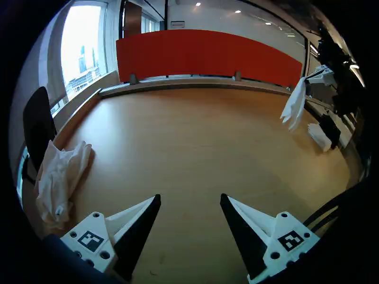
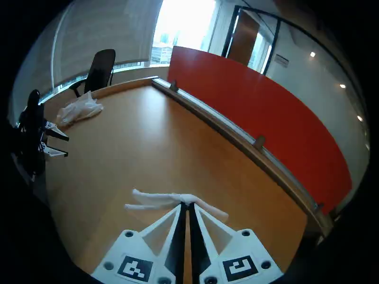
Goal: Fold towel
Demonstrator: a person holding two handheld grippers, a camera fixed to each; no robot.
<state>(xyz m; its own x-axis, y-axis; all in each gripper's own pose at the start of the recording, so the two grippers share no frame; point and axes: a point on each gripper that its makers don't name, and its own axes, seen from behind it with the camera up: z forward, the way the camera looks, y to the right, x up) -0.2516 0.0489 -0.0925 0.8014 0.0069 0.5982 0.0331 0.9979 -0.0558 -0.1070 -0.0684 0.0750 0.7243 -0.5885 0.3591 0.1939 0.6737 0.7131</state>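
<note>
In the right gripper view my right gripper [image 2: 187, 206] is shut on a white towel [image 2: 156, 199], which hangs bunched from the fingertips above the wooden table [image 2: 142, 142]. The left gripper view shows the same towel [image 1: 294, 104] dangling at the far right from the right gripper [image 1: 316, 78], held up off the table. My left gripper [image 1: 189, 199] stands open low over the table with nothing between its fingers. It appears again at the far left edge as the left gripper [image 2: 59, 143], open.
A crumpled pile of white towels [image 1: 61, 180] lies at the table's left edge, also seen as the pile [image 2: 78, 110]. A small folded white cloth [image 1: 320, 136] lies at the right. A red divider [image 1: 208, 54] runs along the far edge. A black chair [image 2: 97, 71] stands by the window.
</note>
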